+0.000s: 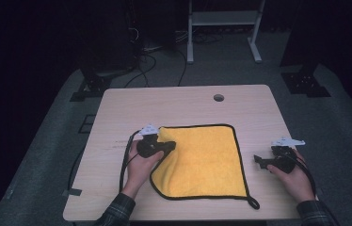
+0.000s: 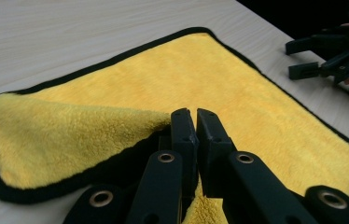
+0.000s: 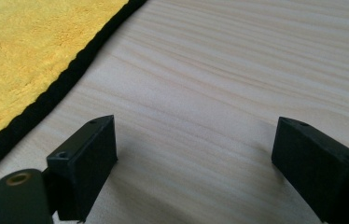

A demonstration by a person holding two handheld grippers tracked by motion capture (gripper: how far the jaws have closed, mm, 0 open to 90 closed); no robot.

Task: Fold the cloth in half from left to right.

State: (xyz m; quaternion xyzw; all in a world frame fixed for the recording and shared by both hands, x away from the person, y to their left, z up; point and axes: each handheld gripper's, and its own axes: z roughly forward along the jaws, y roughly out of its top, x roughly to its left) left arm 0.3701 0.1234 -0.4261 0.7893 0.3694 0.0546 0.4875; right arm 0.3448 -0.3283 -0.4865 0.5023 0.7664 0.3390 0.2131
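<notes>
A yellow cloth (image 1: pixel 207 160) with a black hem lies spread on the wooden table (image 1: pixel 183 103). My left gripper (image 1: pixel 168 147) is shut on the cloth's left edge, lifted and folded over toward the middle. In the left gripper view the jaws (image 2: pixel 196 116) pinch yellow cloth (image 2: pixel 256 107) between them, and the raised flap (image 2: pixel 70 135) curls to the left. My right gripper (image 1: pixel 259 161) rests open on bare wood just right of the cloth. In the right gripper view, its fingers (image 3: pixel 86 163) stand wide apart with nothing between them and the cloth's hem (image 3: pixel 51 93) at the left.
A round cable hole (image 1: pixel 219 98) is near the table's far edge. A hanging loop (image 1: pixel 254 203) sticks out at the cloth's front right corner. A white stand (image 1: pixel 223 28) and cables are on the floor beyond the table.
</notes>
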